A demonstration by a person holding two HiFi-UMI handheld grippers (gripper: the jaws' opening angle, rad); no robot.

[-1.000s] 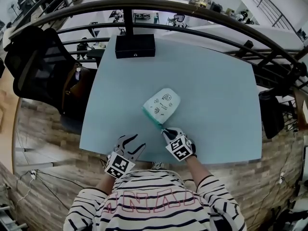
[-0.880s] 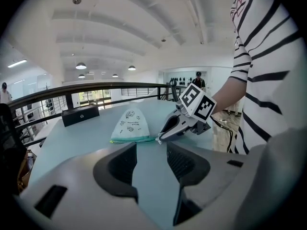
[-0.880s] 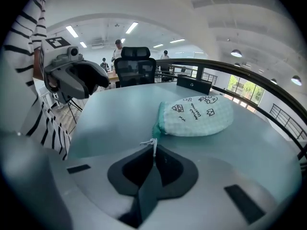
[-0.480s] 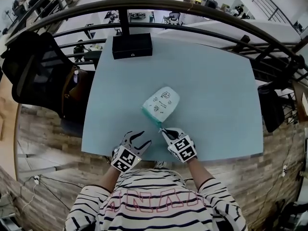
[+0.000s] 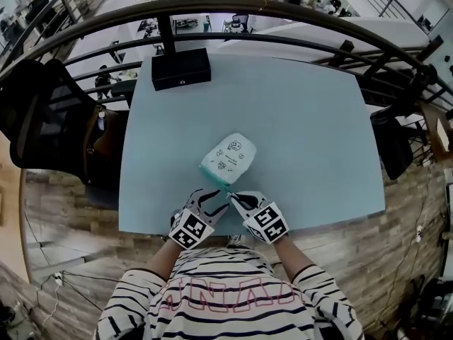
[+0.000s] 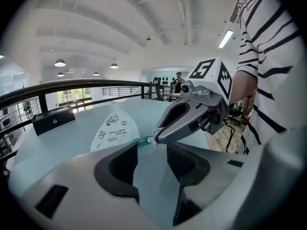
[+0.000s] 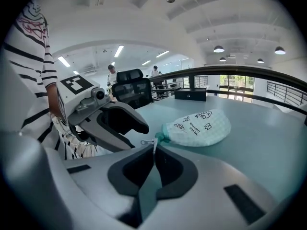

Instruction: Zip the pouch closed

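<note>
A pale pouch (image 5: 228, 159) printed with small drawings lies on the light blue table (image 5: 311, 133), its teal zipper end toward me. My right gripper (image 5: 232, 197) has just been closing and is shut on the zipper pull (image 7: 153, 143) at that near end; the thin tab runs between its pads. The pouch (image 7: 197, 127) stretches away to the right of the jaws. My left gripper (image 5: 214, 200) stands open just left of the right one, nothing between its fingers. In the left gripper view its jaws (image 6: 152, 150) frame the teal end (image 6: 141, 141), with the right gripper (image 6: 189, 116) above it.
A black box (image 5: 180, 68) sits at the table's far edge, against a dark curved railing (image 5: 283, 13). A black chair (image 5: 42, 112) with a brown bag stands off the table's left side. The table's front edge (image 5: 311, 224) runs just behind my grippers.
My left gripper has moved right and forward until it is beside the right one at the pouch's near end. The right gripper has risen a little with the pull.
</note>
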